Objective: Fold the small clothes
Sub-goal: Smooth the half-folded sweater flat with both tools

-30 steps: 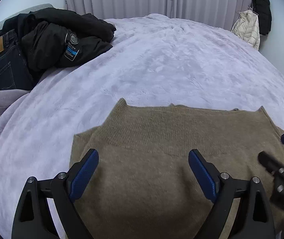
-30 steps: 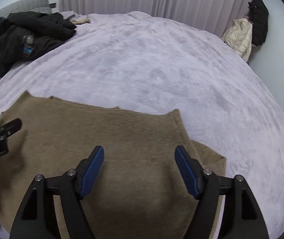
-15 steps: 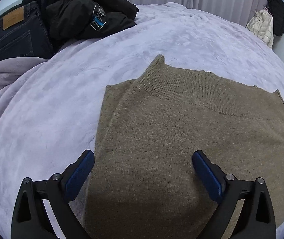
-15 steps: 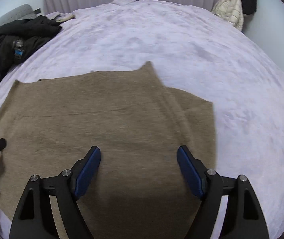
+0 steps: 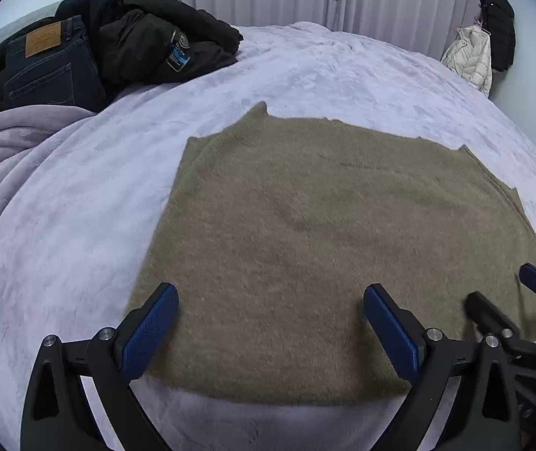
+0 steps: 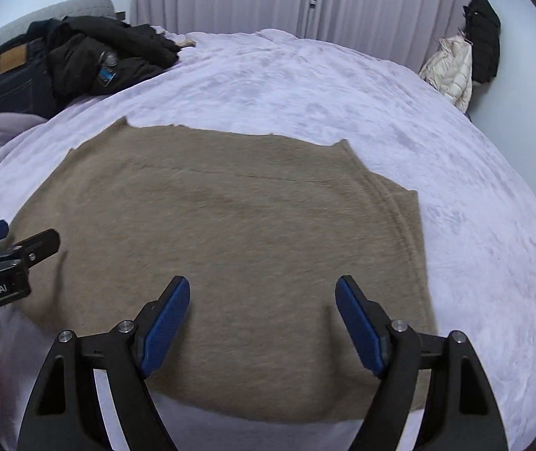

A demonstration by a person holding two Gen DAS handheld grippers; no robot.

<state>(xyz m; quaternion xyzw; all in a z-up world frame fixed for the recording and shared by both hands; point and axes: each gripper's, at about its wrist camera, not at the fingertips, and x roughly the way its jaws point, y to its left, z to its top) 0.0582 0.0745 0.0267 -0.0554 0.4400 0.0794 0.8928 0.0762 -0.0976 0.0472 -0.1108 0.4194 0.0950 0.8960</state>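
Note:
A tan knitted sweater (image 5: 328, 233) lies flat on the bed, folded into a rough rectangle; it also shows in the right wrist view (image 6: 230, 236). My left gripper (image 5: 271, 330) is open and empty, above the sweater's near edge. My right gripper (image 6: 264, 323) is open and empty, also above the near edge, to the right of the left one. The right gripper shows at the right of the left wrist view (image 5: 504, 293). The left gripper shows at the left of the right wrist view (image 6: 20, 236).
A lavender plush blanket (image 5: 343, 75) covers the bed. A pile of black jackets (image 5: 155, 49) and dark jeans (image 5: 50, 71) lies at the far left. A bunched blanket (image 5: 1, 150) is at the left. Coats (image 5: 482, 52) hang at the far right wall.
Both grippers have pulled back toward the near edge of the sweater, staying open. The sweater's near hem has come into view. The sweater lies still.

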